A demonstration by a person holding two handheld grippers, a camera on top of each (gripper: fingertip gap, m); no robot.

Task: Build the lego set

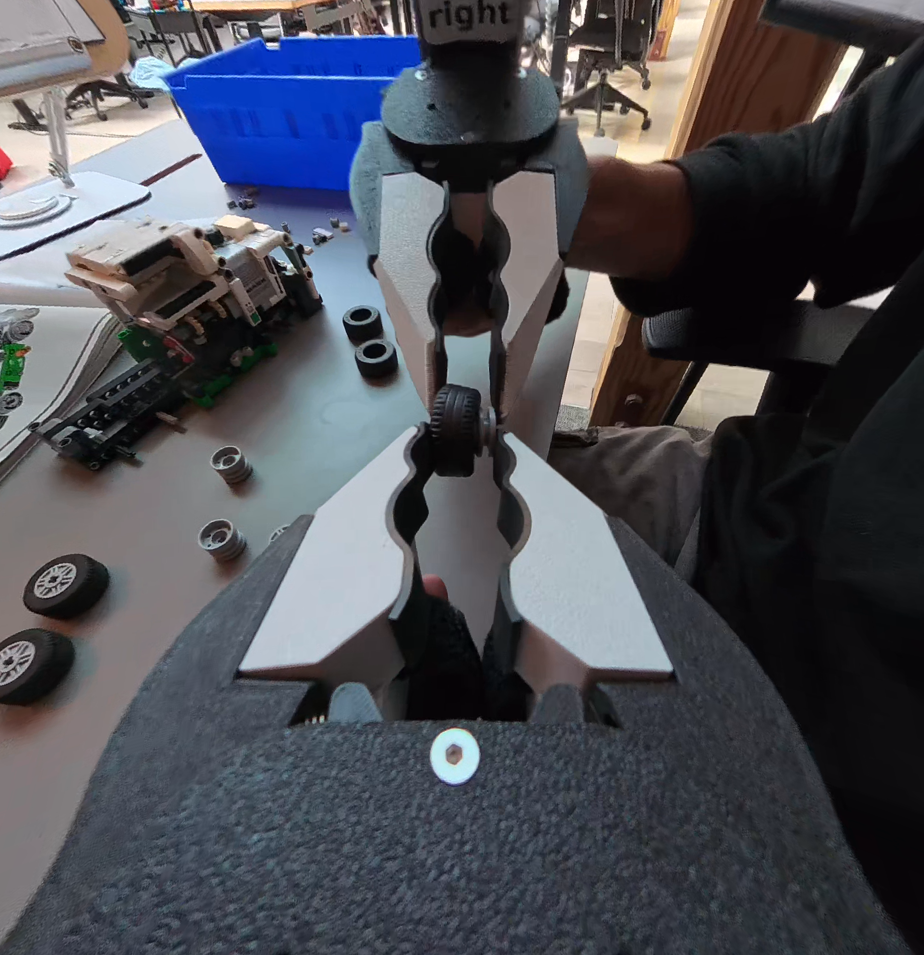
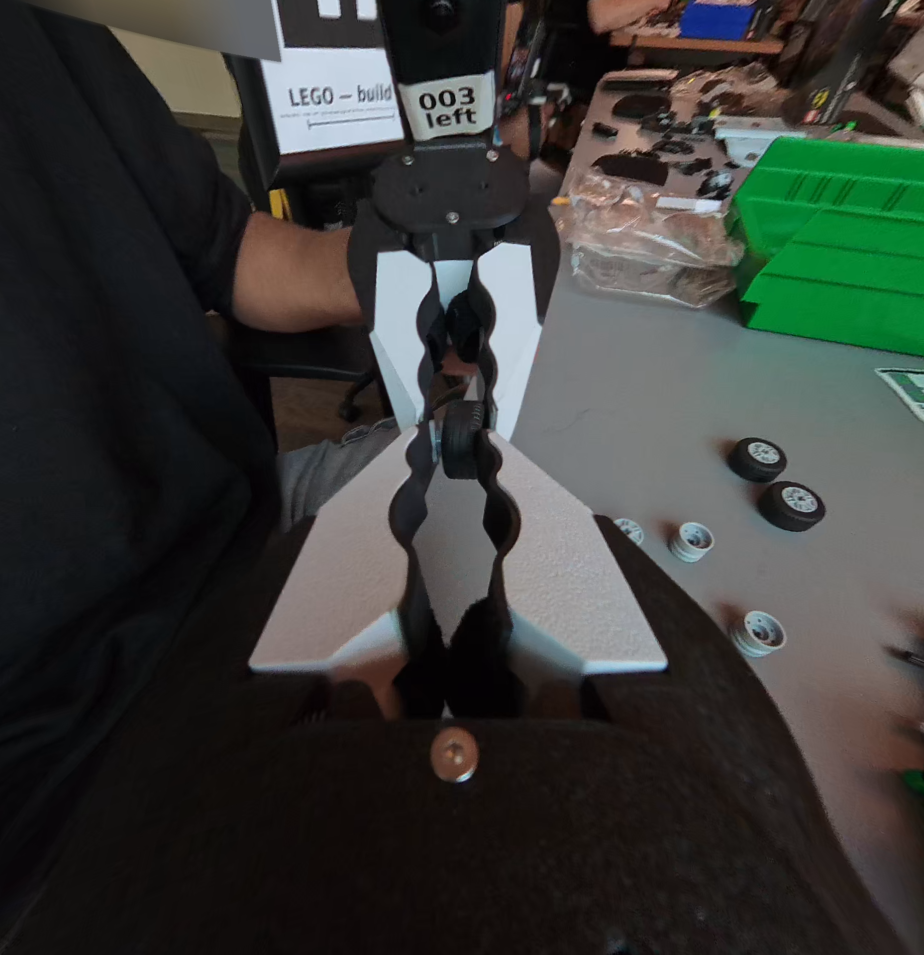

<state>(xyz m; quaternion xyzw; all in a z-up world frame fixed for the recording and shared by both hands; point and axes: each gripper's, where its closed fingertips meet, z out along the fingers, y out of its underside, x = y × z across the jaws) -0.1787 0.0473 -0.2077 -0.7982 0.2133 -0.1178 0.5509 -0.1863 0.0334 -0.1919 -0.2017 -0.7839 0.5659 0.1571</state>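
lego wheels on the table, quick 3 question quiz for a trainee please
1. True or false: the wheel between the two grippers rests on the table.
2. Which are more numerous in the left wrist view: finished wheels with tyres fitted, or bare black tyres? A finished, B bare, C equal.
3. Fill in: the bin behind the truck model is coloured ____.

Key:
1. False; the left gripper and right gripper hold it in the air.
2. C, two of each.
3. Blue.
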